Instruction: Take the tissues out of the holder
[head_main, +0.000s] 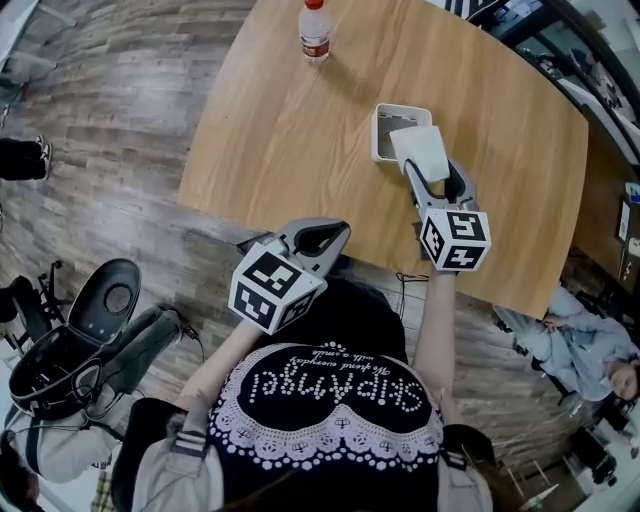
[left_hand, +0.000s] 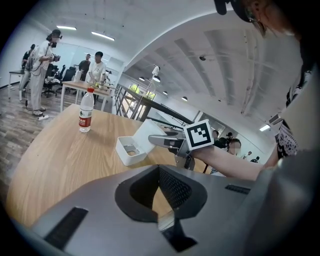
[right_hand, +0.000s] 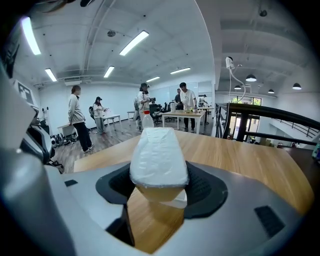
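Note:
A white tissue holder (head_main: 384, 128) stands on the wooden table (head_main: 280, 130); in the left gripper view the holder (left_hand: 129, 150) looks open-topped with little inside. My right gripper (head_main: 433, 168) is shut on a white tissue pack (head_main: 421, 150), held just right of the holder and slightly above it. In the right gripper view the pack (right_hand: 159, 156) fills the space between the jaws of the right gripper (right_hand: 159, 176). My left gripper (head_main: 338, 231) hovers at the table's near edge, shut with nothing in it, apart from the holder.
A water bottle (head_main: 314, 30) with a red cap stands at the table's far side. A black bag and chair (head_main: 85, 335) sit on the floor to the left. A person (head_main: 585, 345) sits at the lower right; several people (right_hand: 80, 120) stand farther back.

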